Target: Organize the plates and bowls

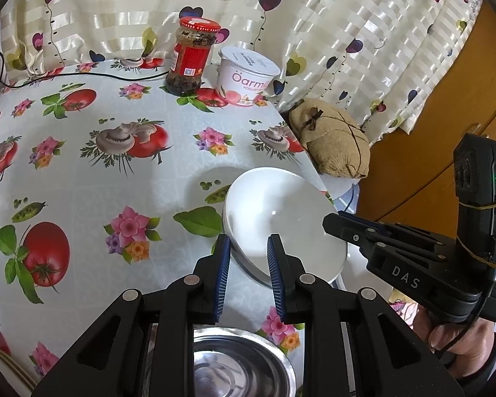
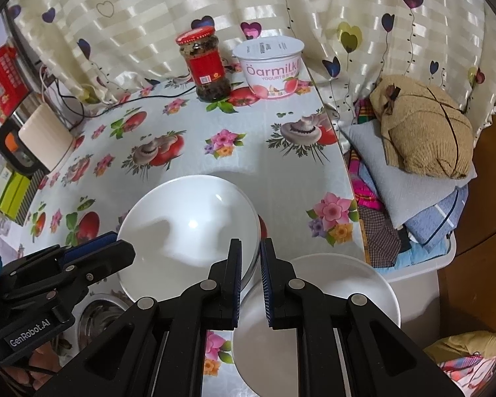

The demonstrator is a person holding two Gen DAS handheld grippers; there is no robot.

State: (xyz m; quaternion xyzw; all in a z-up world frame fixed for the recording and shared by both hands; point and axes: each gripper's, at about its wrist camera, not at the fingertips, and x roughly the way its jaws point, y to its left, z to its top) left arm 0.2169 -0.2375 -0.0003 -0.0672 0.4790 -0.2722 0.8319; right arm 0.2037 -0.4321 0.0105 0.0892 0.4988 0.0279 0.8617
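A white bowl (image 1: 281,221) (image 2: 188,231) is lifted and tilted above the flowered table. My right gripper (image 2: 251,284) is shut on its right rim; in the left wrist view it (image 1: 340,225) reaches in from the right onto the bowl's rim. My left gripper (image 1: 249,278) has its jaws a little apart around the bowl's near rim, not pressing it. It shows at lower left in the right wrist view (image 2: 115,248). A steel bowl (image 1: 241,364) (image 2: 99,317) sits below my left gripper. A second white bowl (image 2: 330,297) sits on the table under my right gripper.
A red-lidded jar (image 1: 190,59) and a yogurt tub (image 1: 248,76) stand at the table's far edge by the curtain. Beyond the right table edge lie a tan pouch (image 2: 423,129) and folded clothes (image 2: 413,205). Boxes (image 2: 13,192) and cables sit far left.
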